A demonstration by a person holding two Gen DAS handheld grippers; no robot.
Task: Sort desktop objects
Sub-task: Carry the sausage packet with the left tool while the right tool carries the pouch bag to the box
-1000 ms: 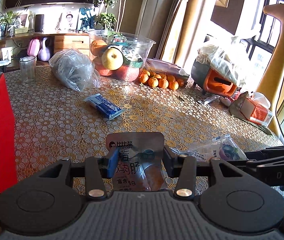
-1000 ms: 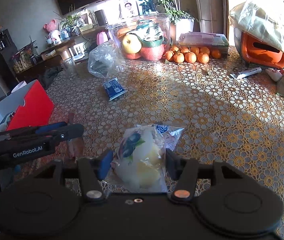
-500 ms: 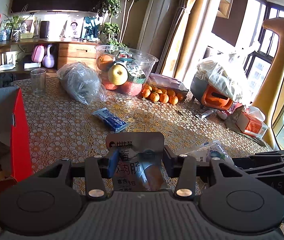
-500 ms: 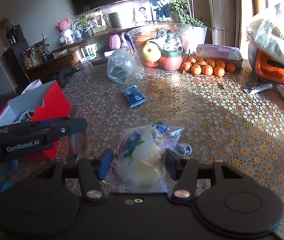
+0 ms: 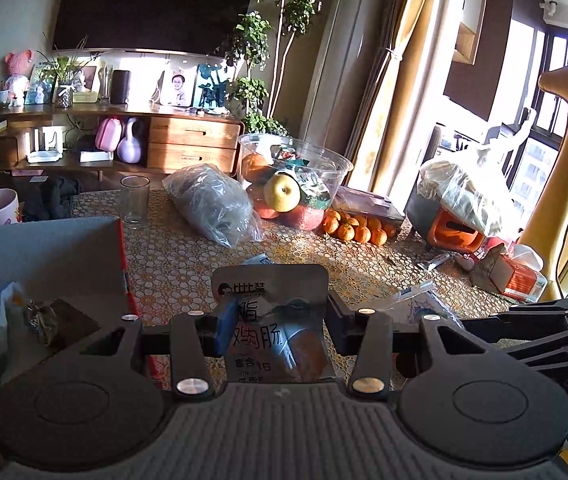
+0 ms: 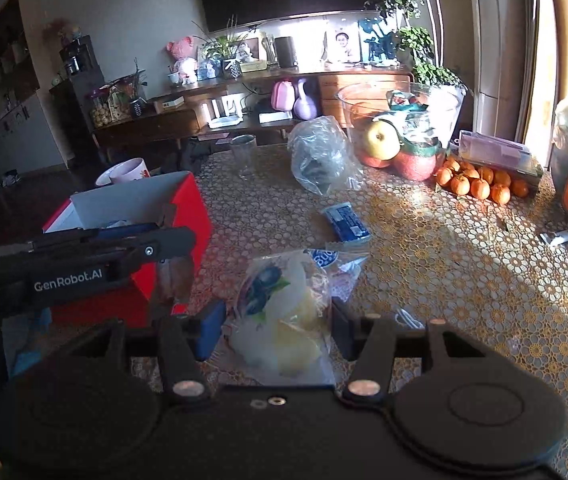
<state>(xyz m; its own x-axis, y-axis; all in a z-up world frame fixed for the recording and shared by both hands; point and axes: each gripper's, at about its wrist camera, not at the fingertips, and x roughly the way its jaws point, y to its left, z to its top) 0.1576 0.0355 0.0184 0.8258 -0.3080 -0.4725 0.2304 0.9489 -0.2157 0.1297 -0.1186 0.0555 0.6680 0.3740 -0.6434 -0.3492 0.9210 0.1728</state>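
- Left gripper [image 5: 275, 326]: jaws pinching a grey snack pouch [image 5: 274, 332], held above the desk [image 5: 188, 264] just right of the open red box [image 5: 124, 256]. Chinese print on the pouch; "鸡" is legible, the rest unclear.
- Right gripper [image 6: 275, 326]: jaws clamped on a clear snack bag [image 6: 284, 320] with blueberry artwork, held above the desk.
- "GenRobot.AI" reads on the left gripper's arm.
- Blue packet [image 6: 346, 222] lies on the desk, mid-surface; its text is unreadable.
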